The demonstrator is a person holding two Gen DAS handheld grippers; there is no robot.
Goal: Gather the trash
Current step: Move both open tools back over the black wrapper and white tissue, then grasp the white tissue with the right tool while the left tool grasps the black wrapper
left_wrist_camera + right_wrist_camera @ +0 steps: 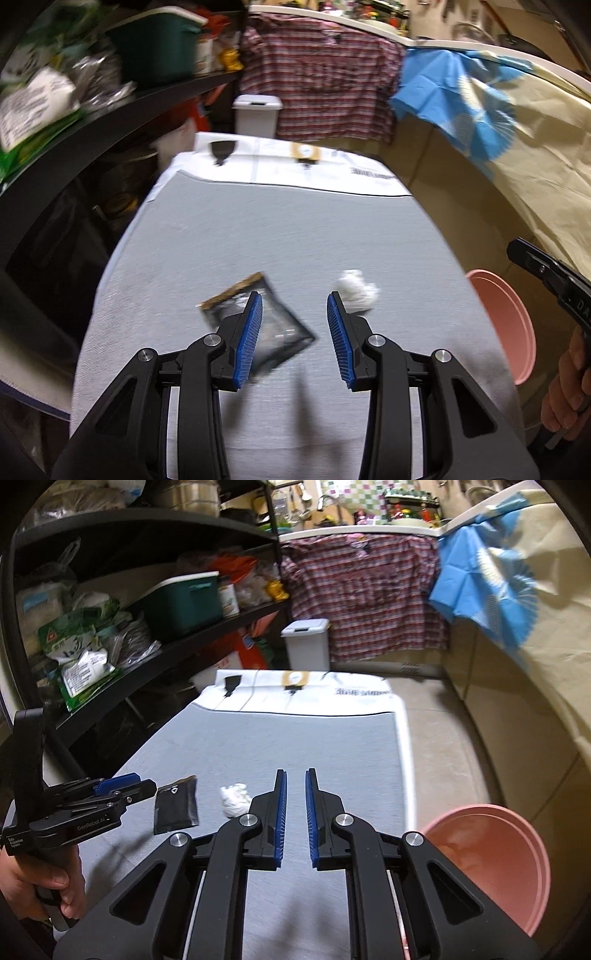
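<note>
My left gripper (pixel 294 308) jaws sit half open and empty over the black foil wrapper (pixel 255 323) on the grey board (pixel 280 229), right gripper (pixel 295 794) nearly closed on nothing, so I'd drop straight down, pinch one edge, then hit the crumpled tissue (pixel 356 291) just beside it.

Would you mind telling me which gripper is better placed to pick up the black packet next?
The left. The left gripper has open jaws directly over the black packet on the grey tabletop. The right gripper points past the crumpled tissue, with its jaws nearly closed and empty.

Grey table top (pixel 295 738), black wrapper (pixel 176 805) and white crumpled tissue (pixel 235 799) on it
</note>
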